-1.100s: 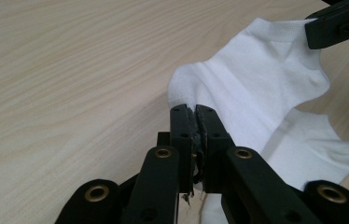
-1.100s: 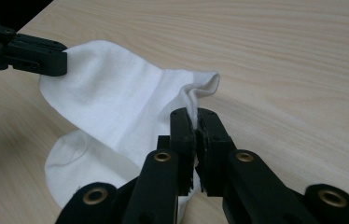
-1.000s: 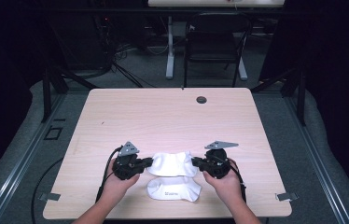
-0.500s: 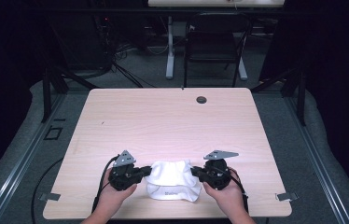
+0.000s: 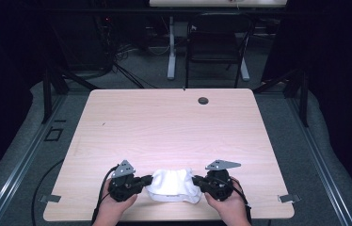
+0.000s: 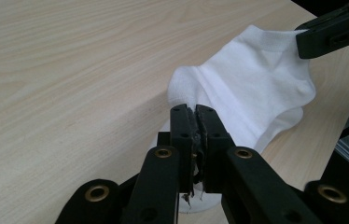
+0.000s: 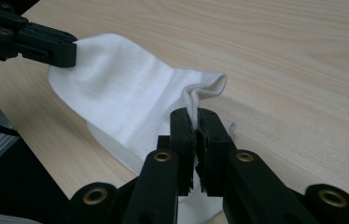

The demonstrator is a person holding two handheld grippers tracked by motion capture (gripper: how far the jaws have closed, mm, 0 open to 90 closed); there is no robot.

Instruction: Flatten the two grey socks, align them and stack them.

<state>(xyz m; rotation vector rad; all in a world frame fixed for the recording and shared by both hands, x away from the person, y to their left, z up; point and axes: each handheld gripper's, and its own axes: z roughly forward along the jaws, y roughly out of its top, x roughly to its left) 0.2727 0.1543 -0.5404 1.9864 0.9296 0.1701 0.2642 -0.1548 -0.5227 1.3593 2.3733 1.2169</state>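
Left gripper [image 5: 142, 181] pinched 1 end of the white sock [image 5: 172, 183], jaws clamped on the fabric; right gripper [image 5: 196, 181] clamped the opposite end. Between them, the sock lay over a second sock [image 6: 275, 126] near the table's [image 5: 174, 127] front edge.

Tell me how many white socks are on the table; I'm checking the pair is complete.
2. One sock is stretched between the left gripper and the right gripper, both shut on it. The second sock lies flat beneath it, mostly covered, near the table's front edge.
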